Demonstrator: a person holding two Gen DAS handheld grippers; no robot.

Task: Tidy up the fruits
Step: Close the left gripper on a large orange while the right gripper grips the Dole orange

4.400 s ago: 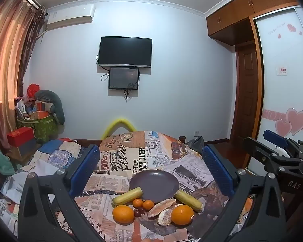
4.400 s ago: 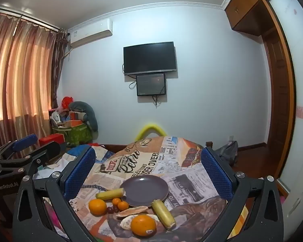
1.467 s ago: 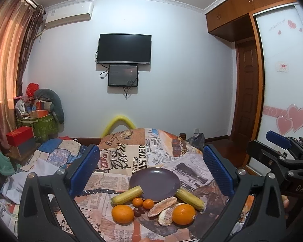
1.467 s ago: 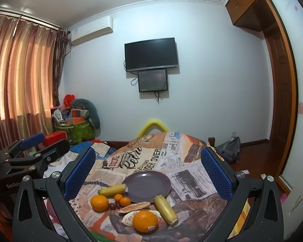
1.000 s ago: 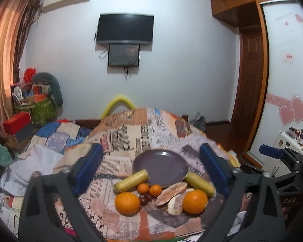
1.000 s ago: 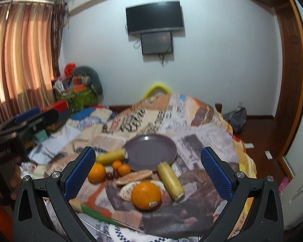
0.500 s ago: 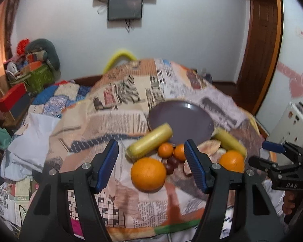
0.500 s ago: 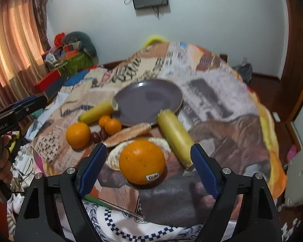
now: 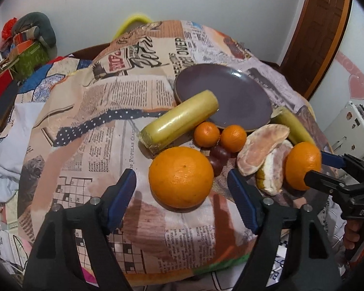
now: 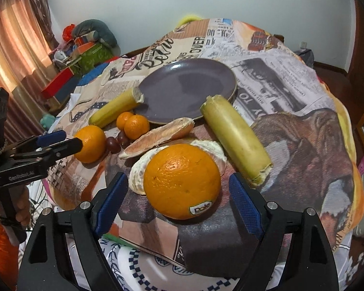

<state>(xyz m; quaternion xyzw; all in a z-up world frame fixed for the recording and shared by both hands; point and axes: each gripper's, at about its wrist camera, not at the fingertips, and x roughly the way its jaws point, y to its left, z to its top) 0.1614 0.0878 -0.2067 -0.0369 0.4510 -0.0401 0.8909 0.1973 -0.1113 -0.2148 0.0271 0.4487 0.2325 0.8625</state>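
The left gripper (image 9: 182,189) had come down low from high up a moment before. Its jaws had closed in part way but were still open, one on each side of the plain orange (image 9: 181,173). They held nothing, and it was hard to tell if the pads were touching the peel yet.

The right gripper (image 10: 178,194) had dropped down the same way. Its jaws were open too, around the sticker orange (image 10: 181,180), with a gap on each side.

Just past the oranges lay two pomelo pieces (image 10: 161,135), some dark grapes (image 9: 218,156) and two small tangerines (image 9: 219,134). Two yellow cane sticks (image 10: 235,139) lay on each side, with their far ends at the rim of the purple plate (image 10: 189,89). The plate was still bare, on the newspaper cloth (image 9: 104,111).

So it looked like both hands were about to pick up an orange at once. No fruit had been put away yet.
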